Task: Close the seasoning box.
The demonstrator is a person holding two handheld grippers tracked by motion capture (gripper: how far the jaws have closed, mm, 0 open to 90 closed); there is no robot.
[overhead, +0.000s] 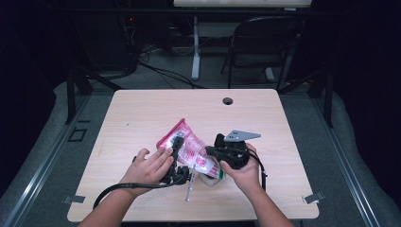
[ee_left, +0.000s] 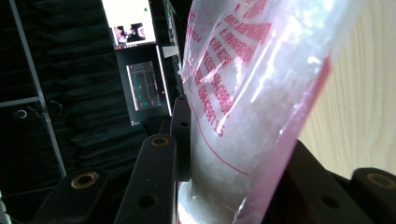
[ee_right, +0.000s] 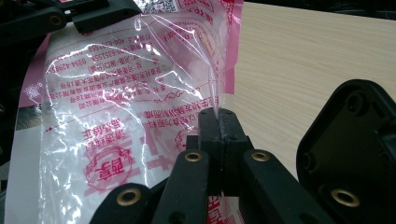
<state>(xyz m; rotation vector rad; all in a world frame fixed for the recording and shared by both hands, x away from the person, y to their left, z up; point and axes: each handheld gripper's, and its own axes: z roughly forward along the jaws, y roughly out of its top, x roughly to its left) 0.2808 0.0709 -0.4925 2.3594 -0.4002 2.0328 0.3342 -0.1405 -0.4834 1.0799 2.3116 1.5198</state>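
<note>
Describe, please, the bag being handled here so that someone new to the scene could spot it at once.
On the light wooden table, look near the front edge, between the person's two hands. There lies a clear plastic bag with pink-red edges and red printed writing, holding something white. The left gripper and the right gripper both clamp it in their jaws; the thin metal rod beside it is bare.
</note>
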